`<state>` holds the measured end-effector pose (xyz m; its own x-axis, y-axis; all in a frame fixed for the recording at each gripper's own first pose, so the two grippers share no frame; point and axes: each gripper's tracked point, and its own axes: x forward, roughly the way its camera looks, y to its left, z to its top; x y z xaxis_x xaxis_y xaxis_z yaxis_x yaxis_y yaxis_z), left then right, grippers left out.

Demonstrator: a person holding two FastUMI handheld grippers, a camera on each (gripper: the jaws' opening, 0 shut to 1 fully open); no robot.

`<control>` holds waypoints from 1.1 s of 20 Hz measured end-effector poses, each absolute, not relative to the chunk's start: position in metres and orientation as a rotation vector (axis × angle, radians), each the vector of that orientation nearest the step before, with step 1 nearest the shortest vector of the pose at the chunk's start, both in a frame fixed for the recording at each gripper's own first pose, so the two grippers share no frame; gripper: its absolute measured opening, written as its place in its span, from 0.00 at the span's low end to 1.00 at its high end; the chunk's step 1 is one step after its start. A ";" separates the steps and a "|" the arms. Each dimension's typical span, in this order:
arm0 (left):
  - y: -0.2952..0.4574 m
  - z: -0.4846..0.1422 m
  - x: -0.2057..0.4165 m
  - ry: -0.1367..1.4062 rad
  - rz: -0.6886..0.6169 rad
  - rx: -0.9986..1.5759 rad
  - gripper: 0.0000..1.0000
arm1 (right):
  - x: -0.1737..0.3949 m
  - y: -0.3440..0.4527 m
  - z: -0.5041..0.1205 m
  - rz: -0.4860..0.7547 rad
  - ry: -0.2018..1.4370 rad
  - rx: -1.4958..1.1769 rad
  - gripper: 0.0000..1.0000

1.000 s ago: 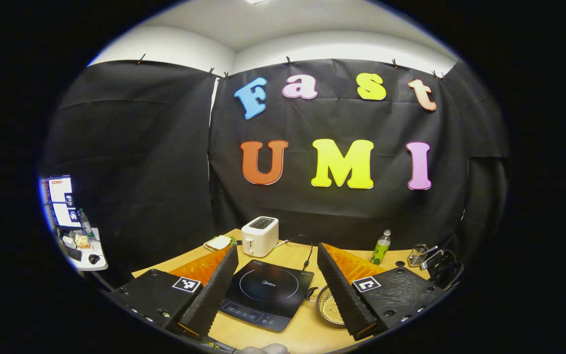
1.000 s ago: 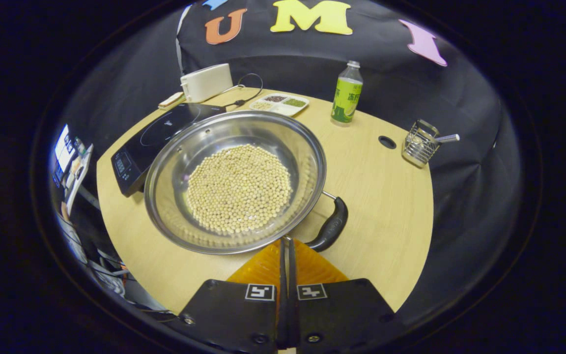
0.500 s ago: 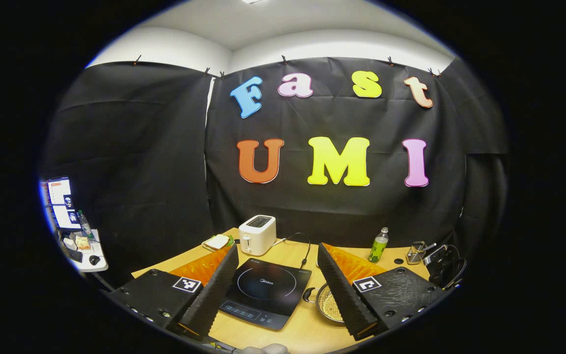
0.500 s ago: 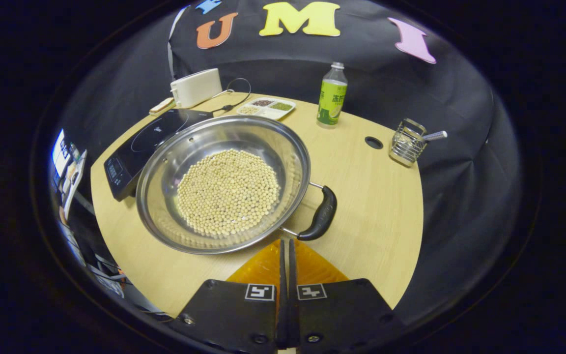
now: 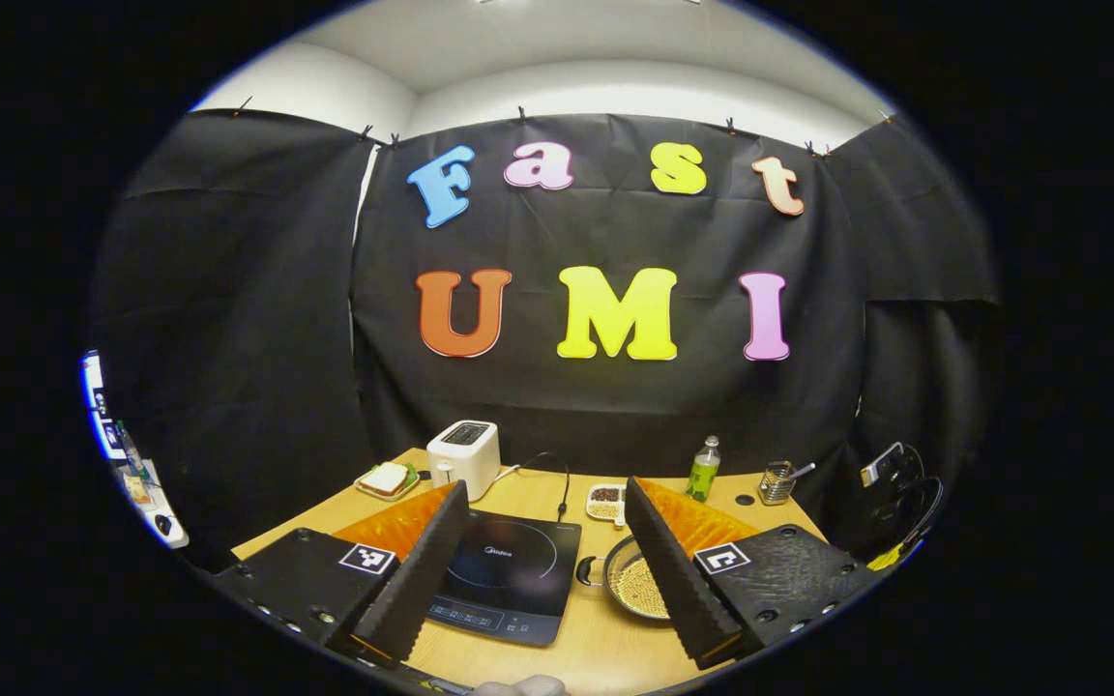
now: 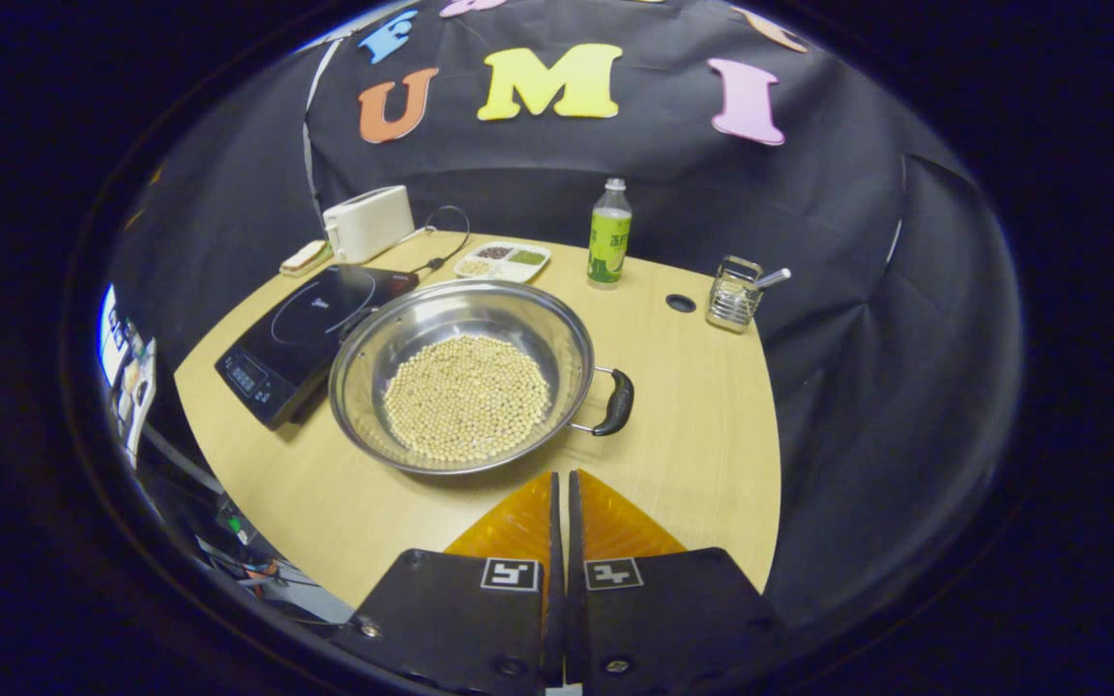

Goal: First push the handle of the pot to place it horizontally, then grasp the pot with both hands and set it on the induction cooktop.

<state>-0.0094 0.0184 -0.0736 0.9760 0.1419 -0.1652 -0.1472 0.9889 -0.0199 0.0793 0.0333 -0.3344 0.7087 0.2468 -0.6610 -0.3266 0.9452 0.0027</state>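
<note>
The wooden table (image 6: 712,406) stands in a booth hung with black cloth. In the right gripper view the pot (image 6: 465,387) sits at the centre of the table: a wide, shallow steel pan, bright and reflective, its floor covered by a layer of pale round beans (image 6: 465,396). One black loop handle (image 6: 615,403) projects from the rim at 3 o'clock; the opposite handle at 10 o'clock is mostly hidden behind the rim. The induction cooktop (image 6: 310,338), black and flat, lies just beside the pot at 9 to 10 o'clock, its edge touching or nearly touching the rim; which, cannot be told. Beyond it stand a white toaster (image 6: 368,222), a divided dish (image 6: 502,261), a green bottle (image 6: 607,237) and a wire holder (image 6: 736,295).

The right gripper (image 6: 560,483) is held at 6 o'clock of the pot, apart from it, fingers closed together on nothing.

In the left gripper view the left gripper (image 5: 547,507) is held above the table with fingers spread wide, empty; cooktop (image 5: 509,570) and pot (image 5: 634,585) appear between them.
</note>
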 end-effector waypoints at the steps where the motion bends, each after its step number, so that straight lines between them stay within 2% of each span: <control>1: 0.019 -0.074 -0.011 0.161 0.127 -0.029 0.96 | 0.071 0.032 -0.326 0.301 0.700 -0.103 0.05; 3: 0.015 -0.082 -0.014 0.167 0.075 -0.038 0.96 | 0.054 0.029 -0.315 0.269 0.671 -0.085 0.12; 5: 0.013 -0.088 -0.019 0.171 0.036 -0.049 0.96 | 0.037 0.027 -0.308 0.239 0.652 -0.071 0.25; 6: 0.012 -0.092 -0.021 0.175 0.018 -0.048 0.96 | 0.029 0.027 -0.308 0.226 0.646 -0.065 0.39; 8: 0.011 -0.101 -0.023 0.193 -0.011 -0.047 0.96 | 0.013 0.027 -0.307 0.207 0.636 -0.054 0.52; 9: 0.010 -0.107 -0.024 0.204 -0.022 -0.053 0.96 | 0.009 0.027 -0.308 0.204 0.636 -0.050 0.55; 10: 0.008 -0.113 -0.022 0.210 -0.030 -0.057 0.96 | 0.004 0.028 -0.311 0.201 0.641 -0.043 0.66; 12: 0.005 -0.134 -0.018 0.252 -0.043 -0.046 0.96 | 0.000 0.030 -0.315 0.200 0.648 -0.021 0.77; 15: -0.004 -0.167 -0.009 0.320 -0.054 -0.034 0.96 | 0.005 0.028 -0.326 0.192 0.665 -0.005 0.73; 16: -0.007 -0.181 -0.003 0.345 -0.058 -0.032 0.96 | 0.010 0.027 -0.329 0.194 0.673 -0.002 0.83; 20: -0.026 -0.242 0.019 0.500 -0.070 -0.074 0.97 | 0.046 0.024 -0.341 0.206 0.694 0.036 0.83; 22: -0.029 -0.257 0.037 0.520 -0.053 -0.059 0.96 | 0.072 0.026 -0.349 0.225 0.709 0.072 0.83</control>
